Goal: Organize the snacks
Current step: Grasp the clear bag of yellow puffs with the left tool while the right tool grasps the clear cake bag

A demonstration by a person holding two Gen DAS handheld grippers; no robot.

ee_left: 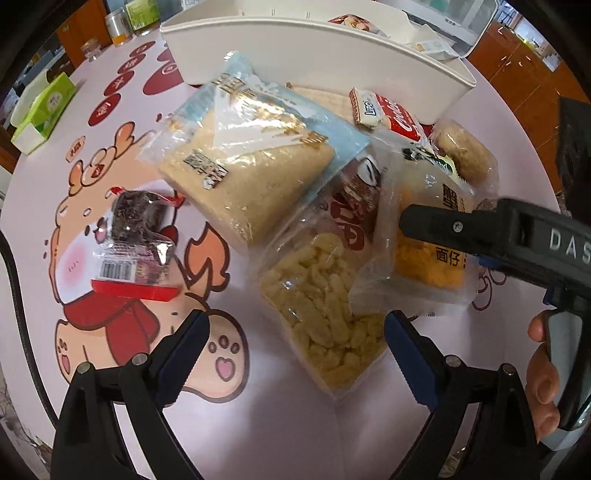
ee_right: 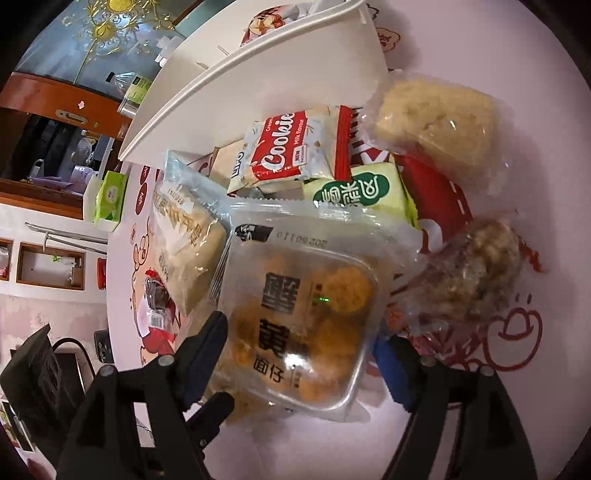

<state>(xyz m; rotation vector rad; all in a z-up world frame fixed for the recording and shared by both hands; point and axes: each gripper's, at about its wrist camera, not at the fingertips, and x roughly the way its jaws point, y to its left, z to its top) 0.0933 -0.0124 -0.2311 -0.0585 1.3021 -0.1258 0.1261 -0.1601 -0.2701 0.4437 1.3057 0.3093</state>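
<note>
A pile of snack packs lies on the pink cartoon tablecloth (ee_left: 258, 424) in front of a white bin (ee_left: 325, 70). My left gripper (ee_left: 295, 354) is open above a bag of yellow puffed sticks (ee_left: 325, 295). My right gripper (ee_right: 299, 350) is open, its jaws on either side of a clear tray pack of orange balls (ee_right: 295, 317); it reaches in from the right in the left wrist view (ee_left: 417, 221), over that pack (ee_left: 428, 266). A large beige cracker bag (ee_left: 247, 166), a Cookie pack (ee_right: 295, 147) and a green pack (ee_right: 354, 192) lie close by.
A small dark snack with a red wrapper (ee_left: 136, 243) lies alone at left. A green tissue box (ee_left: 44, 110) and jars (ee_left: 118, 26) stand at the far left. The bin holds some packs (ee_left: 354, 20). Two rice-cake packs (ee_right: 436, 125) (ee_right: 476, 266) lie at right.
</note>
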